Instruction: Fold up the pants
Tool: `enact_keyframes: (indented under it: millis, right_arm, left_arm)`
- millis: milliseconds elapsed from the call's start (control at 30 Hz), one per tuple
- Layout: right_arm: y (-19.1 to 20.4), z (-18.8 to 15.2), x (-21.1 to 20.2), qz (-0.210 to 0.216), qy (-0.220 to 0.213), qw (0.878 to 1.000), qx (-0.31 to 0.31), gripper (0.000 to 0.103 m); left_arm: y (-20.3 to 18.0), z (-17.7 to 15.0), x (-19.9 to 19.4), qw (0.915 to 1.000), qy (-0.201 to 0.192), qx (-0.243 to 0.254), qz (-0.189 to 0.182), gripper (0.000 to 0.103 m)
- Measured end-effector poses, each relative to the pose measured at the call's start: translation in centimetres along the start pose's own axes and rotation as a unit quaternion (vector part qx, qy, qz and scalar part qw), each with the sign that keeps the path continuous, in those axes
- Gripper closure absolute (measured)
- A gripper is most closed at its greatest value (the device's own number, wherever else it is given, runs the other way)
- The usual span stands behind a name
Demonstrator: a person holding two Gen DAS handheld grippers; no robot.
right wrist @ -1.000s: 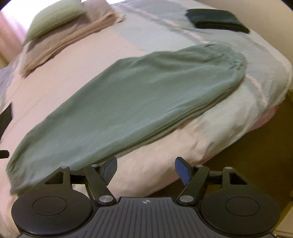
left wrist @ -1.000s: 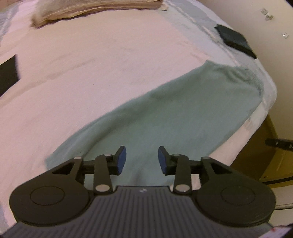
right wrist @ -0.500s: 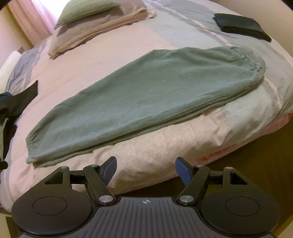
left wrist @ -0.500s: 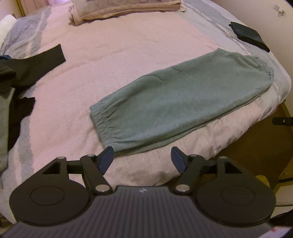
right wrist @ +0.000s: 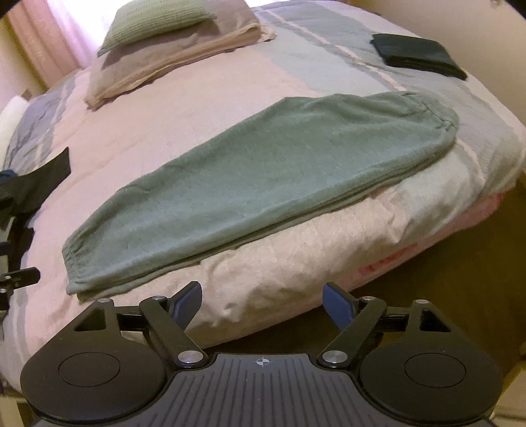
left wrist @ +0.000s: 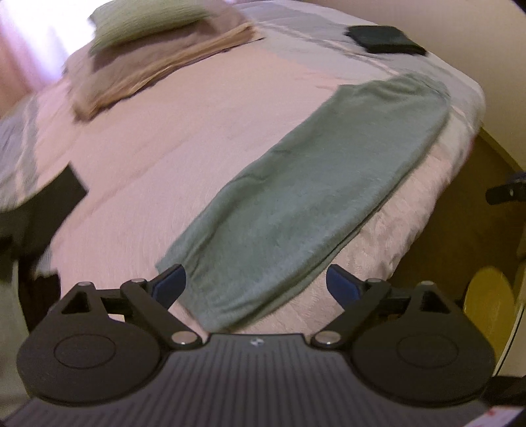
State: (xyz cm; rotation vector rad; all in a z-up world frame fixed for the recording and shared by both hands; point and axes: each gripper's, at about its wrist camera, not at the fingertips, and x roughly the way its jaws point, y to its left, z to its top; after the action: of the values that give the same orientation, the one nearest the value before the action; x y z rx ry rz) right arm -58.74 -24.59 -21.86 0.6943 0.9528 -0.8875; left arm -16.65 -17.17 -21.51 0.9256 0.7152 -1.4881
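Left wrist: pink quilted bed (left wrist: 138,164), beige wall. Grey-green soft pants (left wrist: 312,197), folded lengthwise, lay along near edge, long axis toward far-right corner. Left gripper (left wrist: 255,287) spread wide, empty, at cuff end.

Right wrist: same pants (right wrist: 263,170) near bed (right wrist: 197,98) edge, waistband toward right corner. Right gripper (right wrist: 262,302) spread, empty, off bed edge.

— What sort of place is this?
— A home bedroom: a wide bed under a pale pink and grey quilted bedspread (right wrist: 203,108), a ribbed green pillow (right wrist: 154,19) stacked on a beige pillow (right wrist: 171,62), pink curtains (right wrist: 42,42) behind.
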Motion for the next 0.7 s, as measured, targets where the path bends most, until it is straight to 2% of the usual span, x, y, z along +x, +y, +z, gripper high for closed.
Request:
enact_keyframes:
  millis: [200,367,533,700]
  right_arm:
    - [5.5,-1.7,-1.4,-0.032,-0.013,0.999,0.042,0.025]
    - [9.6,-2.2,-2.5,-0.043,-0.029,0.996,0.066,0.025]
    - [12.5,-2.5,-2.6,-0.043,-0.026,0.997,0.055,0.025]
    - [13.7,-2.4,-1.8,-0.039,-0.019,0.998,0.045,0.025]
  left_arm:
    - [2.7,-0.3,-0.4,0.9969,-0.013,0.058,-0.053,0.010]
    - [4.8,-1.0,-0.8,0.9929,-0.010,0.093,-0.074,0.010]
    - [6.5,-1.4,-1.0,0.9922,-0.016,0.093,-0.081,0.009]
    - [7.2,-1.6,-1.1,0.9932,-0.015,0.078,-0.085,0.009]
